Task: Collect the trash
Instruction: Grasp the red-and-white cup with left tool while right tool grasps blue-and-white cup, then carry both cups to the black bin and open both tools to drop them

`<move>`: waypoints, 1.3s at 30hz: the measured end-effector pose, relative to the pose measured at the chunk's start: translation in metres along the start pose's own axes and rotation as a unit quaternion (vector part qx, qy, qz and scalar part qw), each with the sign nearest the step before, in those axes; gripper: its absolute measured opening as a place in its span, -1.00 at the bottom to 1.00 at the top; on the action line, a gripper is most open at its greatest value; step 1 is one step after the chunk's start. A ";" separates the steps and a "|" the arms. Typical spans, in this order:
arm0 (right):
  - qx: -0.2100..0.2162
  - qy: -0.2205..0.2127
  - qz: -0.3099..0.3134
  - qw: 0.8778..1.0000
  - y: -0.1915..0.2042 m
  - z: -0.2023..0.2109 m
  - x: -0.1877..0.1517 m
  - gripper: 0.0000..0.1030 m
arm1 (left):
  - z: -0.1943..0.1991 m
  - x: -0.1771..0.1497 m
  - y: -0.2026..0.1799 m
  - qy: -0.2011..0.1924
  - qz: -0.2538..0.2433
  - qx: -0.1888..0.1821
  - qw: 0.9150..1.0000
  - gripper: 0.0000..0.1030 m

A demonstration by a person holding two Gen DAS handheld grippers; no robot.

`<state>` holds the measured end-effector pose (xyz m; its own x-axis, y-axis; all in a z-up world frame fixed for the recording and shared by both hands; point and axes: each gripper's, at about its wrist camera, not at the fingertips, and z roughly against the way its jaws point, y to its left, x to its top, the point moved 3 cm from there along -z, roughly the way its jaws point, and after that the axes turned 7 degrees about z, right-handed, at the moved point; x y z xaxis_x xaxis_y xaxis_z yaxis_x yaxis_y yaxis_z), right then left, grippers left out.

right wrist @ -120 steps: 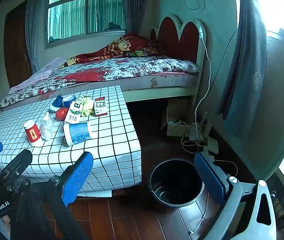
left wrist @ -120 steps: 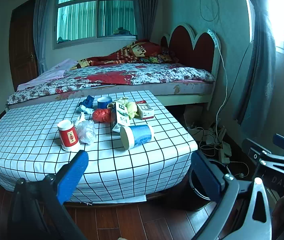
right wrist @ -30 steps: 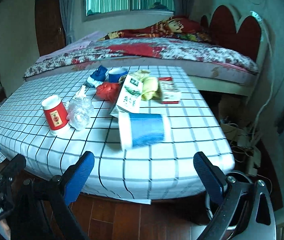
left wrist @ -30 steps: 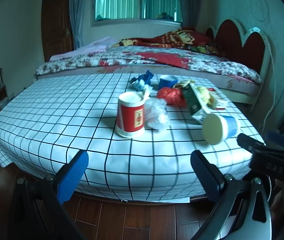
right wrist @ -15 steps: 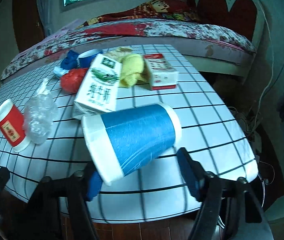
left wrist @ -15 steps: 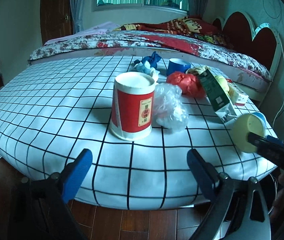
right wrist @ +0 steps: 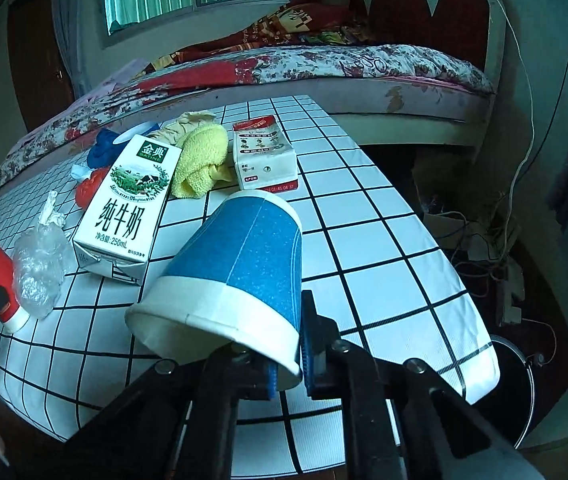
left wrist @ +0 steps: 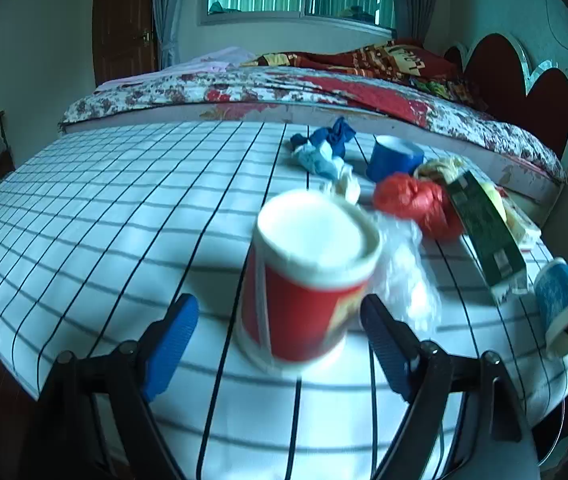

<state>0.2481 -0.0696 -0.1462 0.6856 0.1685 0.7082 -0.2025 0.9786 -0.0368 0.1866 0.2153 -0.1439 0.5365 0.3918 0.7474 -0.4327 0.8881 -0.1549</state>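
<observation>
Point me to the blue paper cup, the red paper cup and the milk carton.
blue paper cup (right wrist: 240,256), right wrist view, blue side wall.
red paper cup (left wrist: 300,316), left wrist view, red side wall.
milk carton (right wrist: 128,204), right wrist view, printed front face.

The red cup (left wrist: 308,280) looked smeary and blurred in the left wrist view, so the writing on its label could not be read. The clear plastic bag (left wrist: 404,276) beside it was blurred too. In the right wrist view, the blue cup (right wrist: 236,276) hid one pad of the right gripper (right wrist: 286,364) inside its rim. The black trash bin (right wrist: 512,392) was partly hidden behind the checked table (right wrist: 396,280), and its inside was too dark to see. The small print on the milk carton (right wrist: 128,204) was too tiny to read.
</observation>
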 end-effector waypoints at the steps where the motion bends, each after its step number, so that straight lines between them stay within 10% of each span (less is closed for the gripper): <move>1: 0.002 -0.001 0.000 1.000 -0.001 -0.001 0.002 -0.85 | -0.002 0.004 0.000 -0.003 -0.001 0.001 1.000 0.63; 5: 0.005 -0.004 0.002 1.000 -0.005 0.001 0.005 -0.89 | -0.012 0.011 0.000 0.005 -0.004 -0.024 1.000 0.15; 23: 0.028 -0.066 -0.024 0.997 -0.033 0.058 0.004 -0.89 | 0.063 0.014 -0.041 -0.058 -0.054 -0.081 0.994 0.01; 39: -0.037 -0.073 -0.082 0.993 -0.162 0.137 -0.064 -0.89 | 0.127 -0.063 -0.209 -0.027 -0.176 -0.258 0.949 0.01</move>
<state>0.1415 -0.2550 -0.0893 0.5954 -0.0078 0.8034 -0.0401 0.9984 0.0394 0.1516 -0.0255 -0.0764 0.5389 0.0479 0.8410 0.1874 0.9665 -0.1751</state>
